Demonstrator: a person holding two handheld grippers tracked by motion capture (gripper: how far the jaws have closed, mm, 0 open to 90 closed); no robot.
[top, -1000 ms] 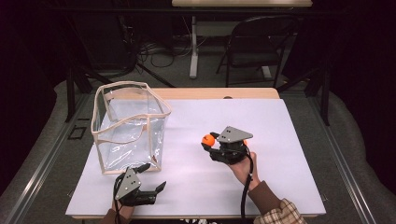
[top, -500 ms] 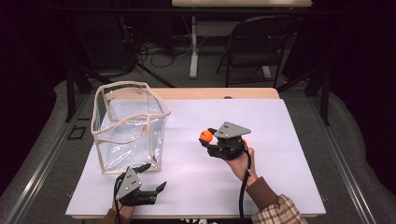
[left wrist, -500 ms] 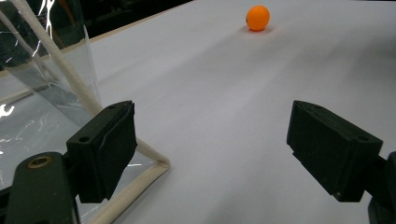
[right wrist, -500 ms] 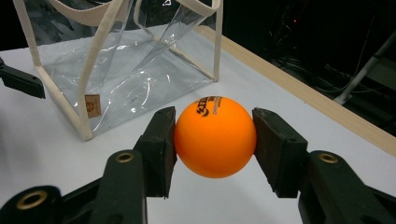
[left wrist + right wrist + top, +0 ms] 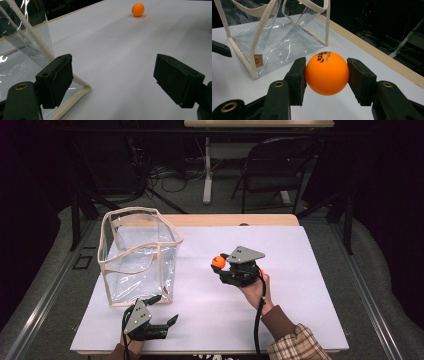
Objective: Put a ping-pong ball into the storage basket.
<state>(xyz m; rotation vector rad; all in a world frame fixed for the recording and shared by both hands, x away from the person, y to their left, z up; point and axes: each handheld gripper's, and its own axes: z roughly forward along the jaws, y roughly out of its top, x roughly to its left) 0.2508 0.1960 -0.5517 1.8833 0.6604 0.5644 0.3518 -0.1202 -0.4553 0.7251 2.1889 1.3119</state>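
Transport step in hand, by judgement: the right gripper [image 5: 327, 75] is clenched on the orange ball [image 5: 327, 73], both jaws touching its sides, held above the white table [image 5: 310, 270] right of the clear bag [image 5: 137, 255]. The left gripper [image 5: 157, 320] rests near the bag's front corner, jaws spread apart and empty. The next move likely calls for carrying the ball over the bag's open rim, then releasing. Compared with a second ago, the right gripper and ball have shifted slightly toward the bag; the left gripper is unchanged.
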